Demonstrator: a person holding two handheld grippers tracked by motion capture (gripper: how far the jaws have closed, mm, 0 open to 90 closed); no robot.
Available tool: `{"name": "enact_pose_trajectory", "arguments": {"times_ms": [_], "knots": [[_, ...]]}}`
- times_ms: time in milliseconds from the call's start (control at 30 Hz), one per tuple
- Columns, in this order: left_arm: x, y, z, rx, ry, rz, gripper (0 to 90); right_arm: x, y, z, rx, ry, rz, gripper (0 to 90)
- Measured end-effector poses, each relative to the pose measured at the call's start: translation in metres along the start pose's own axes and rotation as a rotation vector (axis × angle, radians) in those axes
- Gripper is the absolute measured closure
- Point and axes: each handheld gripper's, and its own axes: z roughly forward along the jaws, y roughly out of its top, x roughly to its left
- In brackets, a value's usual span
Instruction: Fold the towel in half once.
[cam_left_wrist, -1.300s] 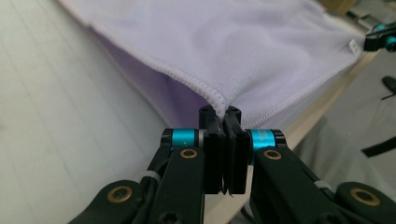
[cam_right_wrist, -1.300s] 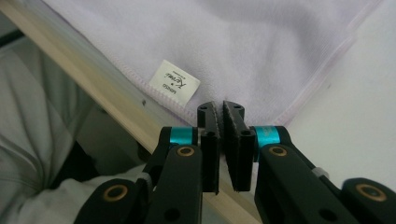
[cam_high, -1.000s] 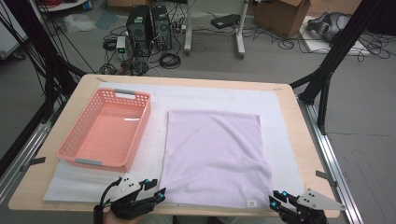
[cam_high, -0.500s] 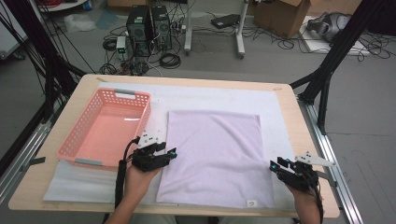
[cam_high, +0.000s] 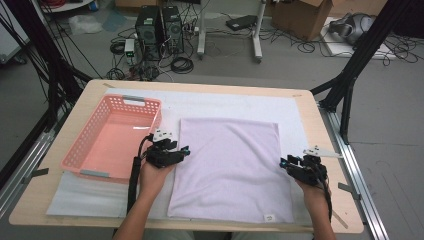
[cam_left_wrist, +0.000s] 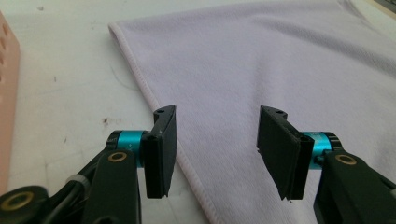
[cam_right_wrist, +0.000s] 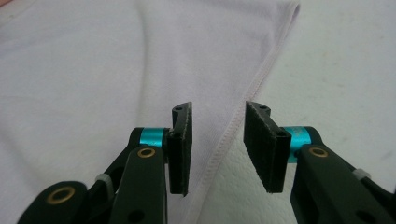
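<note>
Two tools sit over the side hems of a lilac towel (cam_high: 229, 167) lying flat at the tabletop (cam_high: 320, 125) centre. Left tool (cam_high: 184, 150), at the towel's 9 o'clock edge: jaws spread, just been opening, hem between them, not pinched. Right tool (cam_high: 284, 162), at 3 o'clock: jaws spread, just been closing, astride the hem, unpinched. Pink basket (cam_high: 112, 142) lies farther off at 10 o'clock.

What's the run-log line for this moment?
left gripper: open, over flat lilac cloth left hem | right gripper: open, straddling right hem | pink plastic basket: empty
</note>
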Motion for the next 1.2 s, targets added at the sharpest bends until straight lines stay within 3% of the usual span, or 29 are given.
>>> {"name": "enact_pose_trajectory", "arguments": {"times_ms": [133, 200, 233, 300, 367, 467, 533, 567, 633, 700, 800, 867, 933, 1000, 1033, 1100, 1200], "knots": [[0.006, 0.006, 0.013, 0.025, -0.007, 0.008, 47.6, 0.003, 0.001, 0.014, 0.045, -0.030, 0.006, 60.2], [0.010, 0.008, 0.018, 0.042, 0.010, 0.016, 47.0, 0.003, 0.004, 0.018, 0.047, -0.039, 0.004, 61.3], [0.011, 0.008, 0.021, 0.041, 0.019, 0.022, 47.0, 0.003, 0.005, 0.021, 0.052, -0.044, 0.003, 63.7], [0.011, 0.007, 0.027, 0.054, 0.039, 0.050, 47.2, 0.004, 0.004, 0.026, 0.080, -0.056, -0.023, 79.3], [0.013, 0.006, 0.035, 0.089, 0.056, 0.087, 48.5, 0.004, 0.004, 0.030, 0.078, -0.058, -0.048, 85.1], [0.015, 0.003, 0.041, 0.093, 0.072, 0.099, 58.3, 0.001, 0.007, 0.032, 0.076, -0.055, -0.058, 86.6], [0.013, 0.004, 0.041, 0.076, 0.099, 0.158, 80.9, -0.002, 0.008, 0.034, 0.068, -0.060, -0.049, 86.6], [0.012, 0.005, 0.042, 0.073, 0.113, 0.167, 84.6, -0.004, 0.009, 0.035, 0.059, -0.064, -0.042, 86.5], [0.012, 0.008, 0.042, 0.038, 0.159, 0.152, 85.8, -0.009, 0.009, 0.038, 0.044, -0.066, -0.026, 86.5], [0.015, 0.012, 0.042, -0.011, 0.168, 0.089, 85.8, -0.011, 0.011, 0.040, 0.034, -0.080, -0.026, 86.5], [0.017, 0.016, 0.042, -0.078, 0.213, 0.080, 86.0, -0.013, 0.016, 0.043, 0.020, -0.111, -0.024, 86.5], [0.020, 0.015, 0.043, -0.075, 0.228, 0.059, 86.0, -0.015, 0.018, 0.044, 0.001, -0.124, 0.001, 85.6], [0.023, 0.012, 0.047, -0.026, 0.220, 0.047, 85.1, -0.016, 0.019, 0.048, 0.030, -0.130, 0.015, 84.7], [0.025, 0.010, 0.049, 0.008, 0.240, 0.046, 76.4, -0.014, 0.019, 0.048, 0.033, -0.135, 0.003, 83.3], [0.027, 0.010, 0.049, 0.011, 0.236, 0.047, 67.4, -0.014, 0.019, 0.047, 0.033, -0.135, -0.003, 80.1], [0.027, 0.011, 0.047, -0.016, 0.221, 0.052, 60.1, -0.014, 0.020, 0.043, 0.022, -0.153, -0.001, 70.3], [0.025, 0.015, 0.045, -0.083, 0.195, 0.007, 55.8, -0.019, 0.021, 0.036, -0.037, -0.155, 0.041, 65.8]]}}
